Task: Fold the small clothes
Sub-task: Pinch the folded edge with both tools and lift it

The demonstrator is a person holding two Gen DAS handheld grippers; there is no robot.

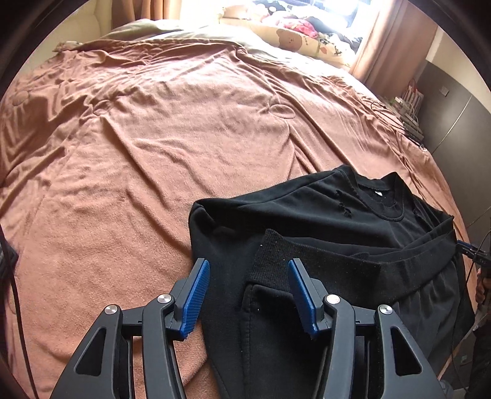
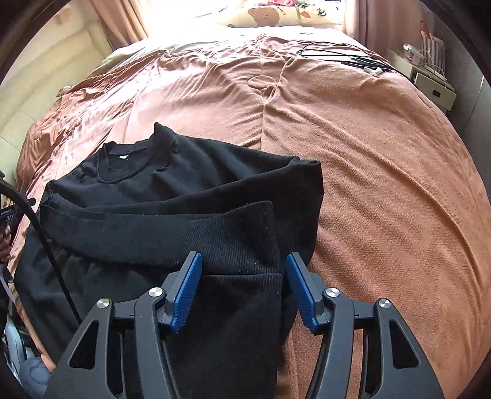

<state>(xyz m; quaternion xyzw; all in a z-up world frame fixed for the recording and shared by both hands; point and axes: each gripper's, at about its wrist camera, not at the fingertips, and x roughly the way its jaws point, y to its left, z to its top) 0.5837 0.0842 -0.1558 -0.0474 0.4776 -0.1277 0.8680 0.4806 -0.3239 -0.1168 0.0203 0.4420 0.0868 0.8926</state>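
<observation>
A black sweatshirt (image 1: 337,208) (image 2: 184,184) lies part-folded on the brown blanket, its neckline (image 2: 122,157) with a white label facing the far side. In the left wrist view my left gripper (image 1: 248,261) hangs open over the garment's left edge, above a ribbed cuff (image 1: 322,264); its pads do not press the cloth. In the right wrist view my right gripper (image 2: 244,254) stands open over the garment's right side. A ribbed sleeve end (image 2: 233,233) lies between its blue pads (image 2: 185,294), untouched as far as I can see.
The brown blanket (image 1: 153,138) (image 2: 368,153) covers the whole bed. Cables and small devices (image 2: 362,61) lie near its far right corner, beside a bedside table (image 2: 432,86). A bear-print pillow (image 2: 264,15) sits at the head. A black cable (image 2: 46,245) crosses the sweatshirt's left side.
</observation>
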